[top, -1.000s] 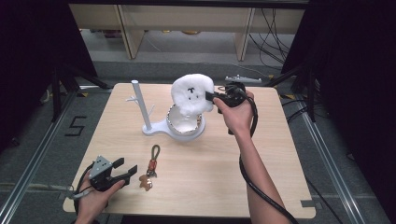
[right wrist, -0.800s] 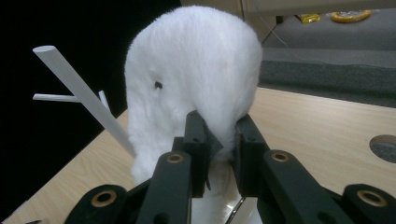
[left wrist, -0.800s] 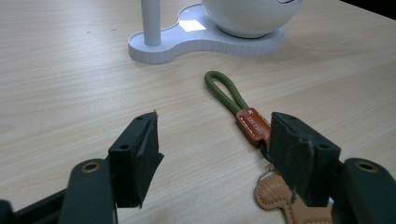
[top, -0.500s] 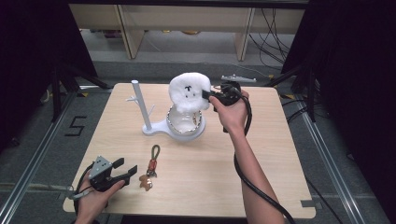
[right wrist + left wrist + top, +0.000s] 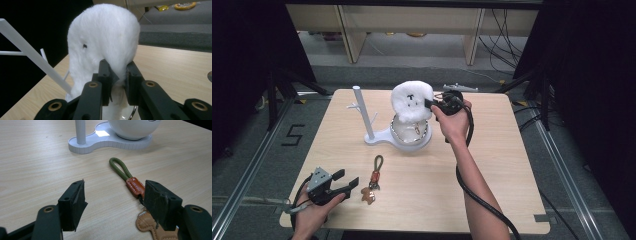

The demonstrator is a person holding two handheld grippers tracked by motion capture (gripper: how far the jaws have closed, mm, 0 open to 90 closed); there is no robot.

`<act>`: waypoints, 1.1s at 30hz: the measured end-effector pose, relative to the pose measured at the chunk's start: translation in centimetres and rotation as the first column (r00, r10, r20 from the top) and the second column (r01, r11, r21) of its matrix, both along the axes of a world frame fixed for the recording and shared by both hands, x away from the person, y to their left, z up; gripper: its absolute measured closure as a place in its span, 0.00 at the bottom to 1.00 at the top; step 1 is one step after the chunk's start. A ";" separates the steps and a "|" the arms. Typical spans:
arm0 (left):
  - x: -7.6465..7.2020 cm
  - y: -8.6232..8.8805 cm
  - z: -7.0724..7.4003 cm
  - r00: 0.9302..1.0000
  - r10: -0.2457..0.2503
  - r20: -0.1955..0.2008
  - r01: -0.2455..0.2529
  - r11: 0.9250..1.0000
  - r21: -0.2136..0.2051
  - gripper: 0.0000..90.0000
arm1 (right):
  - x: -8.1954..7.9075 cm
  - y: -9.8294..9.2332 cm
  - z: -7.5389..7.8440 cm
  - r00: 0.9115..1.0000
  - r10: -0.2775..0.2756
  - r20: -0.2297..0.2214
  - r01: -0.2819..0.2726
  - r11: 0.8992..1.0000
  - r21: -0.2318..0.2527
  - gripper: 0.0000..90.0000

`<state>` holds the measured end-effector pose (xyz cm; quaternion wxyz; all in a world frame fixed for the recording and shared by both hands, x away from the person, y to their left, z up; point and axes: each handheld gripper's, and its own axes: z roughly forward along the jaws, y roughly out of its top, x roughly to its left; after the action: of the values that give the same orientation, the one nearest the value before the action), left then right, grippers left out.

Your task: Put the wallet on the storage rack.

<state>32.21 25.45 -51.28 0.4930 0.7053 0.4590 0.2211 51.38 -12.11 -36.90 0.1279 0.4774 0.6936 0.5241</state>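
Observation:
A fluffy white plush (image 5: 411,101) (image 5: 105,42) hangs just over the bowl of a white stand (image 5: 407,136) with a thin post (image 5: 363,114). My right gripper (image 5: 432,104) (image 5: 118,75) is shut on the plush's lower edge, pinching the fur between its pads. A keychain with a green loop (image 5: 376,164) (image 5: 120,169), an orange leather tag (image 5: 135,186) and a tan leather charm (image 5: 368,196) lies on the table near the front left. My left gripper (image 5: 346,184) (image 5: 115,205) rests by the table's front edge, open, with the keychain just off its right jaw.
A light wooden table (image 5: 512,150) carries everything. The stand's base (image 5: 100,142) sits at the centre back. A small grey part (image 5: 458,87) lies at the table's far edge behind the right hand. Dark floor and shelving surround the table.
The right hand has brought the plush slightly down and to the left, closer over the bowl. The left hand and the keychain have stayed put.

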 end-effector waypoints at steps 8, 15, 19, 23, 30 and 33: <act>0.0 0.0 0.0 1.000 -0.001 0.000 0.001 1.000 0.002 0.37 | 0.2 0.1 -1.0 1.000 -0.004 -0.013 0.004 1.000 -0.007 0.87; 0.0 0.0 0.0 1.000 0.002 -0.004 -0.002 1.000 0.010 0.37 | 0.3 0.2 -1.7 1.000 -0.004 -0.022 0.003 0.999 -0.032 0.87; 0.0 0.0 0.0 1.000 0.000 -0.002 0.000 1.000 0.006 0.37 | 0.2 0.4 -2.1 1.000 0.005 -0.028 -0.006 0.999 -0.050 0.87; 0.0 0.0 0.0 1.000 -0.002 0.000 0.002 1.000 0.003 0.37 | 0.2 0.5 -2.5 0.999 0.014 -0.038 -0.017 0.997 -0.080 0.87; -0.1 0.0 0.1 1.000 0.004 -0.002 -0.004 1.000 0.007 0.37 | 0.1 0.6 -3.1 0.997 0.027 -0.072 -0.036 0.991 -0.131 0.87; -0.1 -0.1 0.0 1.000 -0.006 0.000 0.006 1.000 0.005 0.37 | -0.1 0.4 -3.3 0.995 0.037 -0.096 -0.052 0.985 -0.164 0.87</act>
<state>32.14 25.34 -51.25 0.4917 0.7079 0.4564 0.2211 51.33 -11.70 -40.23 0.1233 0.4730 0.7507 0.4444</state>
